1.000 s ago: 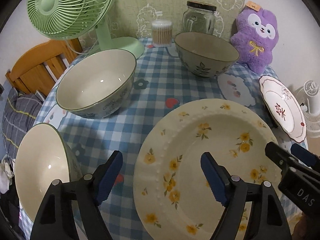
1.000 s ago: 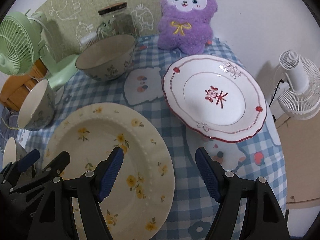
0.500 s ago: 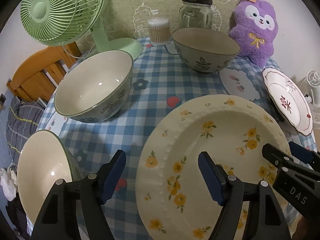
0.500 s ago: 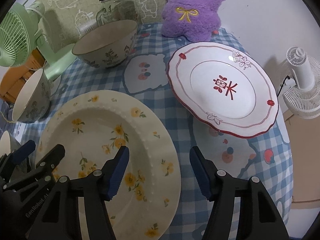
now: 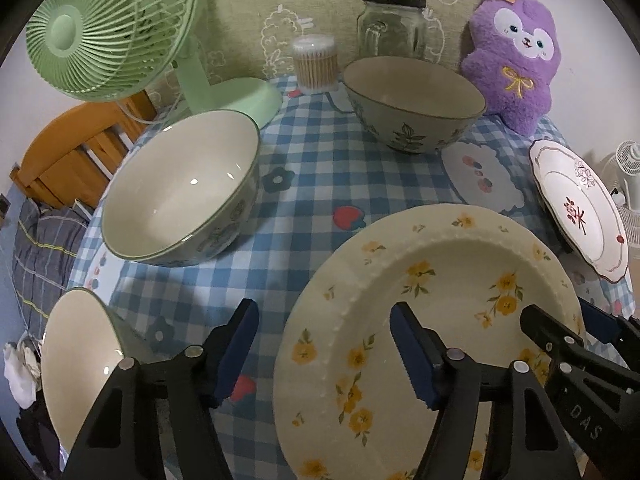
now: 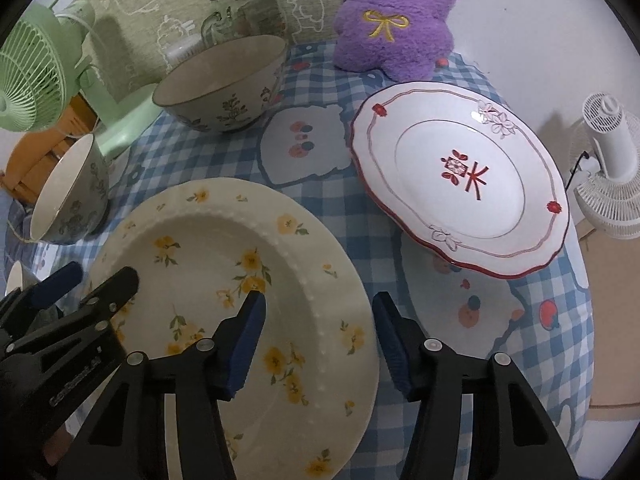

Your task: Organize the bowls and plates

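A cream plate with yellow flowers (image 5: 440, 300) (image 6: 224, 272) lies on the checked tablecloth in front of both grippers. My left gripper (image 5: 324, 332) is open and straddles the plate's left rim. My right gripper (image 6: 318, 320) is open and straddles its right rim. A white plate with red trim (image 6: 460, 184) (image 5: 576, 208) sits to the right. A large white bowl (image 5: 180, 188) stands at the left, a beige leaf-patterned bowl (image 5: 412, 104) (image 6: 224, 84) at the back, and a third bowl (image 5: 80, 360) at the near left edge.
A green fan (image 5: 108, 28), a cotton-swab tub (image 5: 314, 64), a glass jar (image 5: 392, 24) and a purple plush toy (image 5: 516, 52) line the back. A white fan (image 6: 608, 168) stands off the table's right edge. A wooden chair (image 5: 68, 148) is at the left.
Both grippers have moved forward and lower toward the flowered plate, now straddling its rims. The right gripper's jaws have narrowed a little. No dish has moved.
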Available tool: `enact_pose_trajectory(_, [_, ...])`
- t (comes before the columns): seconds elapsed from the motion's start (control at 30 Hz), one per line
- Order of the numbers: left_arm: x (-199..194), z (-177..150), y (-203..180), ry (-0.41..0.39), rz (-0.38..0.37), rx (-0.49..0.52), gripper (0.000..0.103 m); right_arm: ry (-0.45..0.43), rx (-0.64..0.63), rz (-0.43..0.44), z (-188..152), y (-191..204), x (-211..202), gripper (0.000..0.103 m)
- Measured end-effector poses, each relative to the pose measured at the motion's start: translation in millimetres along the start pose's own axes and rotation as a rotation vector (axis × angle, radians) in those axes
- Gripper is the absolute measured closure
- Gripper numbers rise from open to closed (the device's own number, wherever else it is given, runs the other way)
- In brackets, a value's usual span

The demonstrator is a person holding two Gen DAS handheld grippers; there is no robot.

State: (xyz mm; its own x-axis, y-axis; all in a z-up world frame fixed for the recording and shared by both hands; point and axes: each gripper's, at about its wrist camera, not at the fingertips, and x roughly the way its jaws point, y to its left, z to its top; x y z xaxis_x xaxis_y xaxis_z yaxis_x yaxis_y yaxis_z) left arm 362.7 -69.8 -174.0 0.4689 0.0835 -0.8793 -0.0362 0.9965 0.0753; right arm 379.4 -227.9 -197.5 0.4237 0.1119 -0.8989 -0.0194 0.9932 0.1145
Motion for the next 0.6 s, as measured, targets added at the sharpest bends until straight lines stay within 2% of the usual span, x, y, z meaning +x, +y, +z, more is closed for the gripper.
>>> enact_pose_trajectory(0.07, [6,0,0,0.024,-0.005,-0.001,0.042,0.006,-0.003,0.002,0,0,1,0.046])
enact_pose_trajectory(0.17, [9,0,-1,0.042,-0.039,-0.009,0.043,0.013,-0.003,0.001,1,-1,3,0.049])
enact_pose_trajectory(0.6, [5,-7,-6,0.052,-0.03,0.049,0.043,0.065,0.039,0.006,-12,-4,-2,0.051])
